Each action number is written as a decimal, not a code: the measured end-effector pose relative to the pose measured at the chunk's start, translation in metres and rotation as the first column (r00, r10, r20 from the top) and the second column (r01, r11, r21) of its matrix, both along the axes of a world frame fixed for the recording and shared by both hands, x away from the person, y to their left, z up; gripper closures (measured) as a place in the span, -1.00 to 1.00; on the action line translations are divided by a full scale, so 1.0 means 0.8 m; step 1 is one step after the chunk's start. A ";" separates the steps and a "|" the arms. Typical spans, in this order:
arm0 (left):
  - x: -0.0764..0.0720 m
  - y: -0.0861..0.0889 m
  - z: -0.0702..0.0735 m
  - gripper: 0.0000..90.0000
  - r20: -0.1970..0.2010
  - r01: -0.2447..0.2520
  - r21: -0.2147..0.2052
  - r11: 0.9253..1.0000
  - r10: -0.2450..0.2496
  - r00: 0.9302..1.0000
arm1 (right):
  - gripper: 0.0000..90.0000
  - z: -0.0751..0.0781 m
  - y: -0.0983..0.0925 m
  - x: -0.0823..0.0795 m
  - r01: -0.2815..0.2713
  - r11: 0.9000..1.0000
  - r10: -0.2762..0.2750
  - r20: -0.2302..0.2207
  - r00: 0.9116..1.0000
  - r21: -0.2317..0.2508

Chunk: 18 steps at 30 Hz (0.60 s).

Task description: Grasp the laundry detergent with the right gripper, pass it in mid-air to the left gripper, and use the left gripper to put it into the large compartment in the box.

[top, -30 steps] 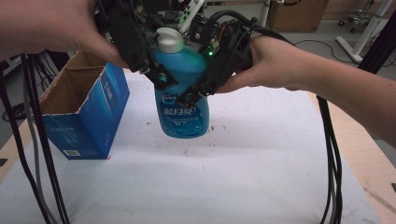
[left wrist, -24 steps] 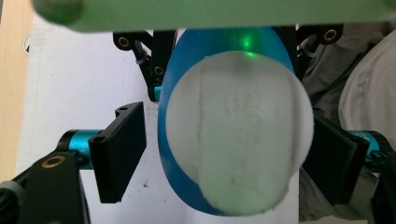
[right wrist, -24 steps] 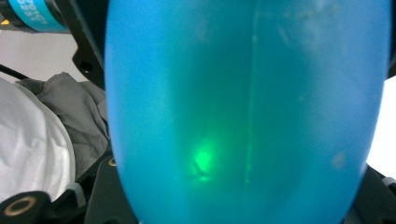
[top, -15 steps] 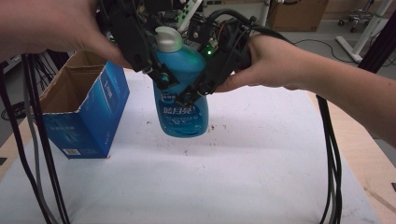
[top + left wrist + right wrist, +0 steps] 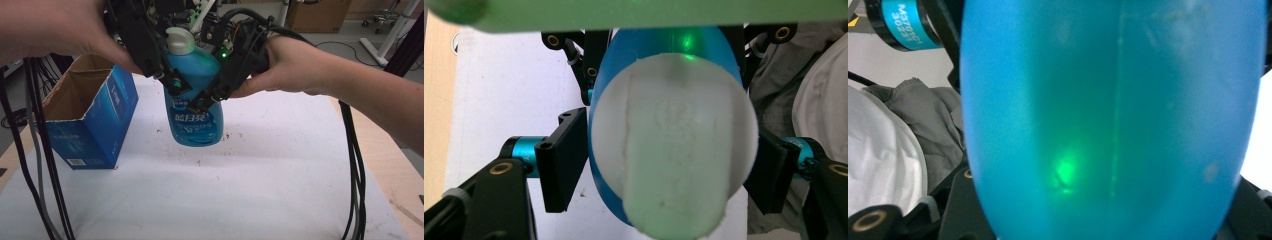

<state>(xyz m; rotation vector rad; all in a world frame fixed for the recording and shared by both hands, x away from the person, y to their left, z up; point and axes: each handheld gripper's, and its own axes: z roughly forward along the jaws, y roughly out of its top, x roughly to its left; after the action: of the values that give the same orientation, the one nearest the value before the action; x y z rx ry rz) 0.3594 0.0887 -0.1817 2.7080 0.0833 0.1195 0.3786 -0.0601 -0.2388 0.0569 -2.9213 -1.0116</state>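
A blue detergent bottle with a white cap hangs upright above the white table, held from both sides. My left gripper comes down from the upper left. Its jaws have just been closing, and in the left gripper view its pads meet the bottle below the cap. My right gripper reaches in from the right and is shut on the bottle's body. Seen from the right gripper, the blue bottle is very close, with a green light glinting on it.
An open blue cardboard box stands on the table's left side. The white cover lies under the bottle, with bare wood at the right edge. Black cables hang at the left and more cables at the right.
The left gripper's jaws have drawn in against the bottle's sides. The bottle, both hands and the right gripper stay where they were.
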 end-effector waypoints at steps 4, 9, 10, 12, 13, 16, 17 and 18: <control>0.000 0.000 0.000 -0.35 0.001 -0.004 -0.002 1.000 0.004 1.000 | 0.01 0.000 0.001 0.000 -0.004 1.000 0.004 0.005 1.000 0.002; 0.000 0.000 0.000 -0.32 0.003 0.001 0.005 1.000 -0.001 1.000 | 0.01 0.000 0.001 0.000 -0.006 1.000 0.006 0.003 1.000 0.000; 0.000 0.000 0.000 -0.32 0.003 0.004 0.007 1.000 -0.004 1.000 | 0.01 0.000 0.001 0.000 -0.010 1.000 0.010 -0.004 1.000 0.001; 0.000 0.000 0.000 -0.32 0.002 0.002 0.006 1.000 -0.002 1.000 | 0.01 0.000 0.001 0.000 -0.004 1.000 0.004 -0.001 1.000 0.001; 0.000 0.000 0.000 -0.31 0.006 0.000 0.008 1.000 0.000 1.000 | 0.01 0.000 0.001 0.000 -0.004 1.000 0.004 0.003 1.000 -0.001; 0.000 -0.001 -0.001 -0.29 0.010 0.001 0.011 1.000 -0.001 1.000 | 0.01 0.000 0.002 0.000 -0.006 1.000 0.006 -0.001 1.000 -0.002; 0.000 -0.001 -0.001 -0.29 0.010 0.001 0.011 1.000 -0.001 1.000 | 0.01 0.000 0.002 0.000 -0.001 1.000 0.001 -0.004 1.000 0.000; 0.000 -0.001 -0.001 -0.29 0.011 0.001 0.012 1.000 -0.001 1.000 | 0.01 0.000 0.002 0.000 -0.001 1.000 0.001 -0.004 1.000 0.000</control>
<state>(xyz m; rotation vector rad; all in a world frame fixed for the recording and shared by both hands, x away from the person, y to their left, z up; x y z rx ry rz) 0.3595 0.0878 -0.1823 2.7191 0.0778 0.1356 0.3782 -0.0586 -0.2384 0.0566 -2.9176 -1.0109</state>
